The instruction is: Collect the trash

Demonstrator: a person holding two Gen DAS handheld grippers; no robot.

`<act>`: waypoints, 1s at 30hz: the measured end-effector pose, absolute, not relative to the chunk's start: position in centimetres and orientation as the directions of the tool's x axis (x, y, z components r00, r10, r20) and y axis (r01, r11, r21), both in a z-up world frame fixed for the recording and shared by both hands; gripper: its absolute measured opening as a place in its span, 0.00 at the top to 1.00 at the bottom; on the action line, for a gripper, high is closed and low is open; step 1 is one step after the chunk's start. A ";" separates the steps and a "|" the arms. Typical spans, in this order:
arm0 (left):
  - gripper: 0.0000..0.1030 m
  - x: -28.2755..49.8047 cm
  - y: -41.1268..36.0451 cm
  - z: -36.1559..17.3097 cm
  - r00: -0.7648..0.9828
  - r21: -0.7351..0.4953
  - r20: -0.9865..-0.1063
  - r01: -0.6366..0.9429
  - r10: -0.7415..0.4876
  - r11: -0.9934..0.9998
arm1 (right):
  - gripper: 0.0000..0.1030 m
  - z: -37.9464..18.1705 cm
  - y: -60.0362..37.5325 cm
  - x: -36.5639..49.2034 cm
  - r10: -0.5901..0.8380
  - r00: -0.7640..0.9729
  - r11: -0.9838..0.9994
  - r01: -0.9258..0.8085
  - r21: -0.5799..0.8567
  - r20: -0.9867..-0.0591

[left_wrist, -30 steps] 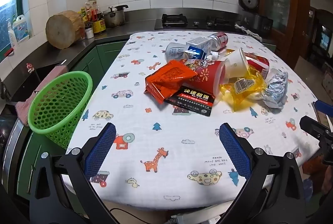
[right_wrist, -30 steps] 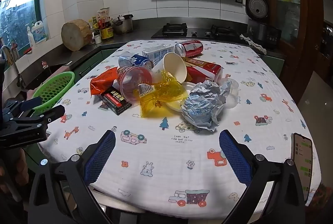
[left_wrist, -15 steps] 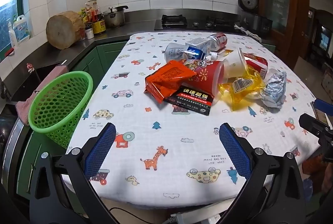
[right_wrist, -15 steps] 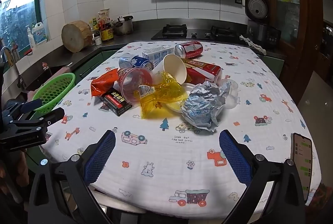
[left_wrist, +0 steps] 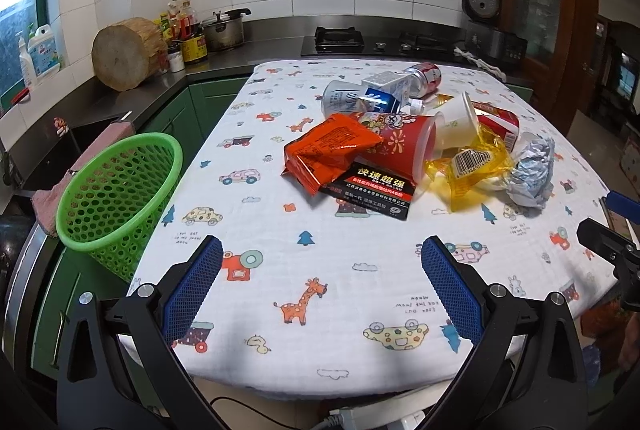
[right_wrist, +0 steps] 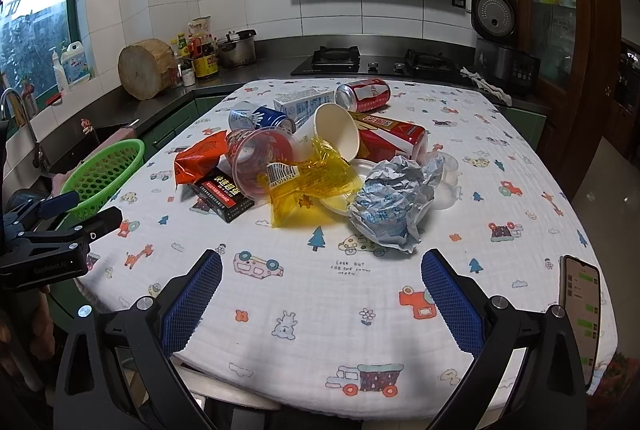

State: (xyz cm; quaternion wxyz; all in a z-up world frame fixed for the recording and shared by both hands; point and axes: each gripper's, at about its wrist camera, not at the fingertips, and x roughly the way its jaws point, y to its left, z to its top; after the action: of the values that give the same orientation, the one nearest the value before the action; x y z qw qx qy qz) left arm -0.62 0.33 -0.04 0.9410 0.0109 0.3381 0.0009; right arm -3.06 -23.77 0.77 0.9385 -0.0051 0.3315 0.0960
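Kitchen table (right_wrist: 320, 310) piled with trash; crumpled foil wrapper (right_wrist: 390, 202) looks light, squishy, pinch anywhere; left gripper (left_wrist: 320, 294) and right gripper (right_wrist: 320, 294) both wide open, empty

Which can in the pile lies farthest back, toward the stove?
The red soda can, on its side at the pile's far edge. The blue-and-white can lies nearer and to the left; the red-and-gold one sits closer, behind the paper cup.

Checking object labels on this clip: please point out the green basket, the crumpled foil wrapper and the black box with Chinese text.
green basket (left_wrist: 116, 198), left wrist view, on its mesh wall.
crumpled foil wrapper (right_wrist: 394, 200), right wrist view, on its creased middle.
black box (left_wrist: 370, 190), left wrist view, on its printed top face.
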 end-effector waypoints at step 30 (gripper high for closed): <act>0.05 0.0 0.5 -0.6 0.763 0.014 -0.646 -0.002 0.010 1.000 | 0.06 0.1 -23.5 -2.6 0.181 0.756 0.981 -0.185 0.059 -0.629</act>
State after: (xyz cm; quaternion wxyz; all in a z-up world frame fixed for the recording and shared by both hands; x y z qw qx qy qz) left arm -0.03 0.52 -0.60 0.9390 0.0064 0.3440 0.0032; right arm -2.61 -23.47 0.12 0.9370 -0.0033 0.3352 0.0977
